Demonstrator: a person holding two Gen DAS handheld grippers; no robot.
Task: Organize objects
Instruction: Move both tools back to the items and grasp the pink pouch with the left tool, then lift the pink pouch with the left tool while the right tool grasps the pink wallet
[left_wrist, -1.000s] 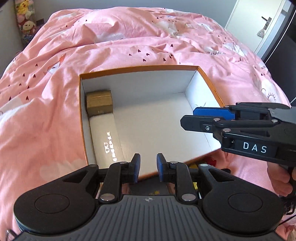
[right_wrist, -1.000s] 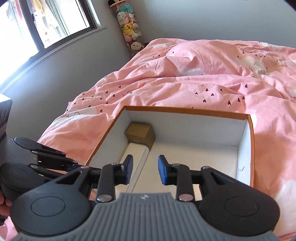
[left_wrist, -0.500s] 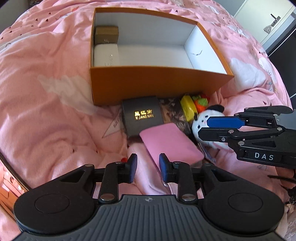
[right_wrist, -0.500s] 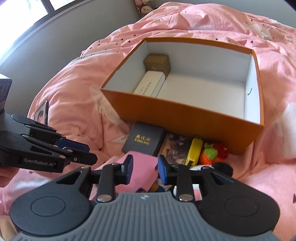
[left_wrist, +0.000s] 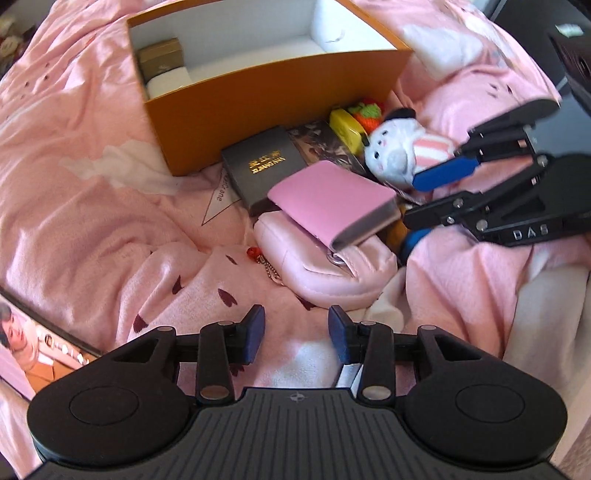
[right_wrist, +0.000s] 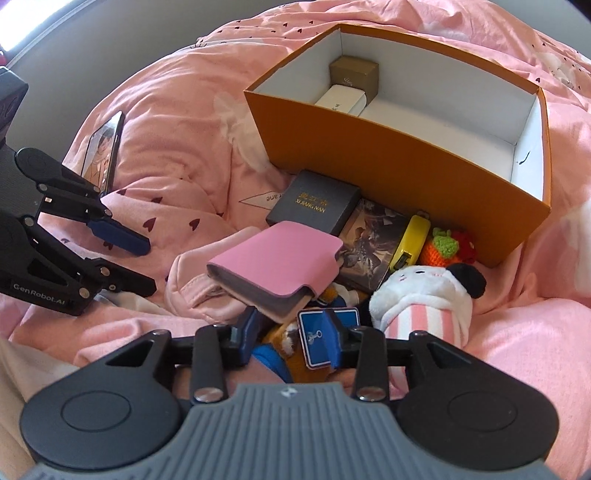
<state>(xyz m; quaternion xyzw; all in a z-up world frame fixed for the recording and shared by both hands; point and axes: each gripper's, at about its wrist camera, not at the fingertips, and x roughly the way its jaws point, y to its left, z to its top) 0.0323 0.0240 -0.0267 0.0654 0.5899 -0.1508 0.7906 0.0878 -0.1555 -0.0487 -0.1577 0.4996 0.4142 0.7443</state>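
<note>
Right-wrist view: a pick is being lined up; right gripper (right_wrist: 291, 334) jaws, just spreading, seemingly straddle a blue tag (right_wrist: 314, 339); left gripper (left_wrist: 295, 334) jaws, also just opening, empty; closing is needed.

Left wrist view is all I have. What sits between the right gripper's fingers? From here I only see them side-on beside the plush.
Observer: The right gripper has a small blue square tag with a white icon between its fingers. They have just been opening and are not pressing on it.
Operator: Anything under that tag?
Observer: A brown-and-blue soft toy, partly tucked under the pink wallet.
Operator: And the right end of the orange box?
Observer: The floor that shows there in the orange box is bare white. The brown box and the white box sit at its left end.
</note>
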